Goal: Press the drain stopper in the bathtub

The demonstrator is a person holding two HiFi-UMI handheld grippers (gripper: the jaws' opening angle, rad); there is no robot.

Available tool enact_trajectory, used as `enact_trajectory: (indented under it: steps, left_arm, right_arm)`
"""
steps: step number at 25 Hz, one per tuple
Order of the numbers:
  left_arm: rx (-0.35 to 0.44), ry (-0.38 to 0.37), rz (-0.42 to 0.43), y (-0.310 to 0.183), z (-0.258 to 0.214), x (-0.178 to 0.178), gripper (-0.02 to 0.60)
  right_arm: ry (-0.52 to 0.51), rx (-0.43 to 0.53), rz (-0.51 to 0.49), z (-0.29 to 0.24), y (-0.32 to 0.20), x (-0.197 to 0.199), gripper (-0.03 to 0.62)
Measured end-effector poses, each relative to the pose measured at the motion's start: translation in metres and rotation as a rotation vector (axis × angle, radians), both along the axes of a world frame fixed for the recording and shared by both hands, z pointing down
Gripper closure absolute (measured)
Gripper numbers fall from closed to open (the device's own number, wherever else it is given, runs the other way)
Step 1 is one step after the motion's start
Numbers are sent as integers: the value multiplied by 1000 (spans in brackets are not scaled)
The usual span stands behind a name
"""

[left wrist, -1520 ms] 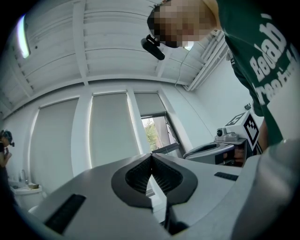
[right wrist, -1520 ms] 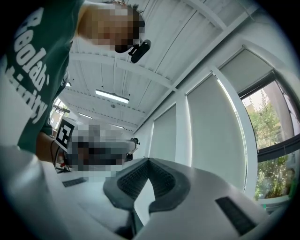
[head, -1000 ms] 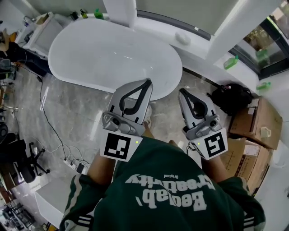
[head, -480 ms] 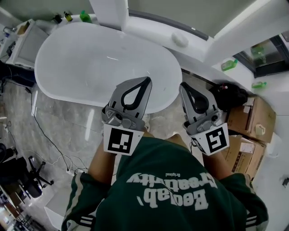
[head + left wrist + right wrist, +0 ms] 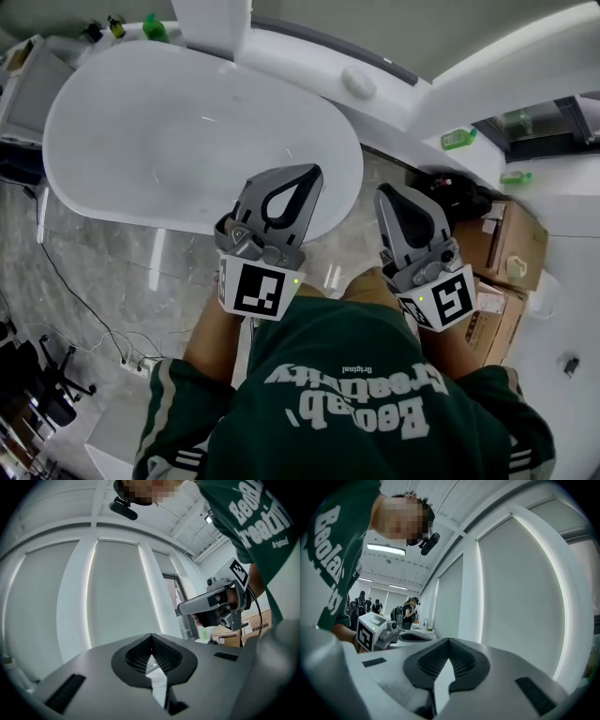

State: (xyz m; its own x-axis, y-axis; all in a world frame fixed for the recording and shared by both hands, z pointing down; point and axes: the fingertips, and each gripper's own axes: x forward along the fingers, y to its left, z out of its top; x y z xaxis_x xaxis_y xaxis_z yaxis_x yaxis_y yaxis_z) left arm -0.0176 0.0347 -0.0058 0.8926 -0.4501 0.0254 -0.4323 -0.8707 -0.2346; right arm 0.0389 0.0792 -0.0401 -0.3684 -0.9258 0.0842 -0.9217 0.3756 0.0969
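Marble-look floor (image 5: pixel 122 272) with a white ledge along the back wall, and a loose cable (image 5: pixel 66 281) trailing across the tiles on the far left. Next over is the big white oval bathtub (image 5: pixel 169 141), which takes up most of the upper left. The drain stopper should be on the tub's bottom, but from up here it can't be picked out; the inside is just washed-out white.

The left gripper (image 5: pixel 314 173) is held in at the chest with its tip over the tub's near rim, jaws pressed together and nothing between them. The right gripper (image 5: pixel 382 192) is beside it over the floor, also closed up and empty. Past that are a black bag (image 5: pixel 450 202) and cardboard boxes (image 5: pixel 511 248).

Likely risk: reaching down over the rim, a closed tip could skid off the stopper on that glossy surface. The cable also looks like a trip hazard.

Compared with a second ago, the tub sits further left and looks bigger, so the person seems to have stepped in. The grippers are in the same pose.
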Motion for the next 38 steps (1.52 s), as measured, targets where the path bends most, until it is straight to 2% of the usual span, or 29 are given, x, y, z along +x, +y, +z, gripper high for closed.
enact_trajectory:
  steps: [3,14,21,29,38]
  left_arm:
    - [-34,9,-11,-1,3,1,577]
    - [-5,-8,-60,-3,-12,15,577]
    - [-52,2,-120,-9,-23,21,577]
    - [-23,13,-148,-20,-36,35,577]
    - [-31,-13,-168,-38,-22,50,577]
  right_arm:
    - [8,-7,-22,1,0,-2,580]
    - [-79,43,-74,5,-11,10,580]
    - [-102,71,-100,-1,-21,23,580]
    - [-103,94,-120,-7,-30,37,580]
    - [-122,75,-151,6,-48,47,580]
